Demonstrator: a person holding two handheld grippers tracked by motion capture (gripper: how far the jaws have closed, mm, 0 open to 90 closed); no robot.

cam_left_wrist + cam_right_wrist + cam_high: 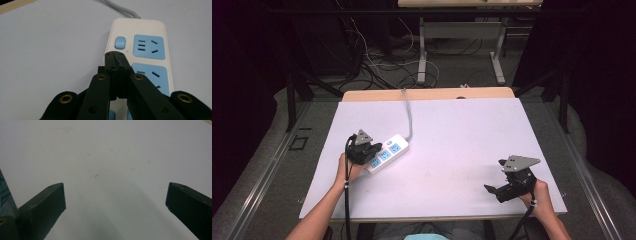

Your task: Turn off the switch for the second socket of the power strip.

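Observation:
A white power strip (390,149) with blue sockets lies on the left half of the white board (452,135). My left gripper (371,151) hovers over its near end with the jaws pressed together and nothing between them. In the left gripper view its tips (115,54) sit just short of the small blue switch (120,42) on the power strip (140,27). My right gripper (493,190) rests low at the board's near right, jaws wide apart. The right gripper view has bare board between the right gripper's (116,195) two black jaws.
The strip's grey cable (408,112) runs off the far edge of the board, over a wooden table edge (427,93). Beyond it the floor holds tangled cables (382,65) and white table legs (422,55). Dark frame rails flank both sides.

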